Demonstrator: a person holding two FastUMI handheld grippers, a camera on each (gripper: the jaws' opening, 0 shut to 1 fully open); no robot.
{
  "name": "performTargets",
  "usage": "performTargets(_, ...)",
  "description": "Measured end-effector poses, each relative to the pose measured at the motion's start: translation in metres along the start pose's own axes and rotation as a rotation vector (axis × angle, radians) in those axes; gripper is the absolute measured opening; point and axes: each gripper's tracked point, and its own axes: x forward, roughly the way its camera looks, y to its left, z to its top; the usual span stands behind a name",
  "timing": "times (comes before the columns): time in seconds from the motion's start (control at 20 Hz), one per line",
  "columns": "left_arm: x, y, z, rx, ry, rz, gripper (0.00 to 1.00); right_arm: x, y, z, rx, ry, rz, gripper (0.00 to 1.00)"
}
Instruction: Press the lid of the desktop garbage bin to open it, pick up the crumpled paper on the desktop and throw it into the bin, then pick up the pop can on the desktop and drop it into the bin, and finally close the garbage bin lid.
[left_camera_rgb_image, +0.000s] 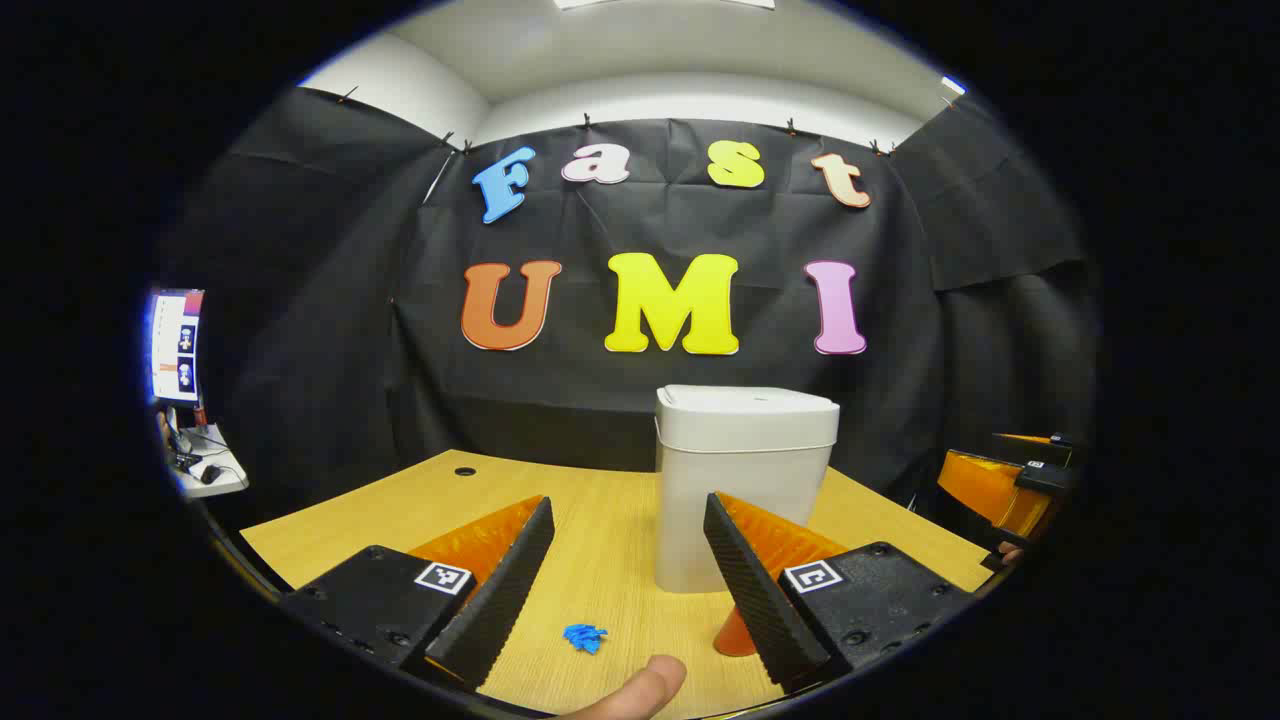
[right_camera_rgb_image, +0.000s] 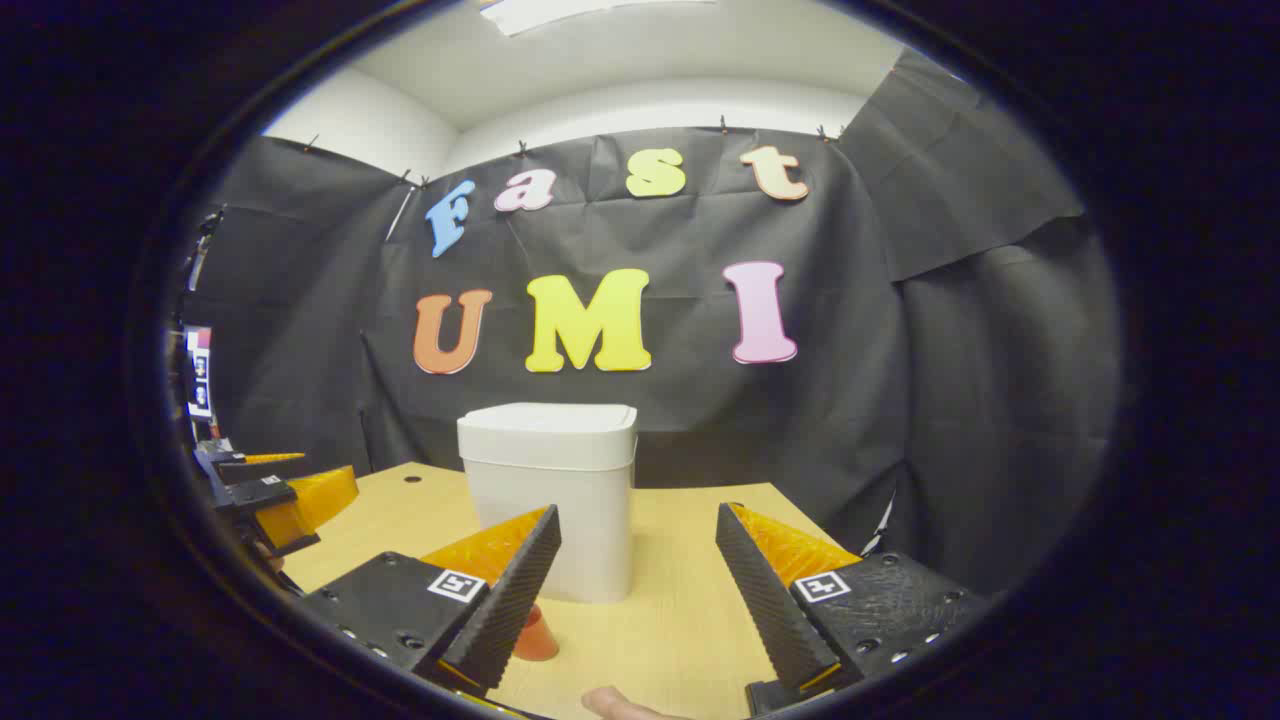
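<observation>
Crumpled blue paper is lying on the wooden desk between the left gripper's open jaws, white lidded plastic bin standing at one o'clock; right gripper's jaws are gaping too.

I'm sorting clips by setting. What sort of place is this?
Probably a recording booth set up as a desk: black cloth walls, a wooden table with a white lidded bin, and a computer screen off to one side.
</observation>
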Motion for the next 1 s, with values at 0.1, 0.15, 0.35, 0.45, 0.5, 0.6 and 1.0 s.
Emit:
performTargets(0.1,0.0,0.009,-0.003,-0.003,0.012,0.015,0.97,-0.003,0.014,0.0,0.007,0.006,0.04,0.96)
performTargets(0.15,0.002,0.014,-0.004,-0.002,0.018,0.018,0.98,-0.004,0.016,0.002,0.002,0.005,0.041,0.95)
performTargets(0.35,0.004,0.019,-0.009,-0.009,0.041,0.016,0.97,-0.011,0.02,0.004,0.002,0.002,0.049,0.95)
performTargets(0.45,0.005,0.023,-0.011,-0.022,0.05,0.029,0.97,-0.012,0.021,0.003,0.008,0.006,0.055,0.96)
performTargets(0.5,0.004,0.022,-0.013,-0.026,0.058,0.025,0.97,-0.014,0.019,0.004,0.006,0.005,0.052,0.96)
performTargets(0.6,0.005,0.018,-0.017,-0.016,0.068,0.022,0.98,-0.015,0.016,0.007,-0.006,-0.007,0.038,0.95)
performTargets(1.0,0.004,0.018,-0.023,0.012,0.091,0.024,0.98,-0.018,0.018,0.008,-0.072,-0.033,0.03,0.95)
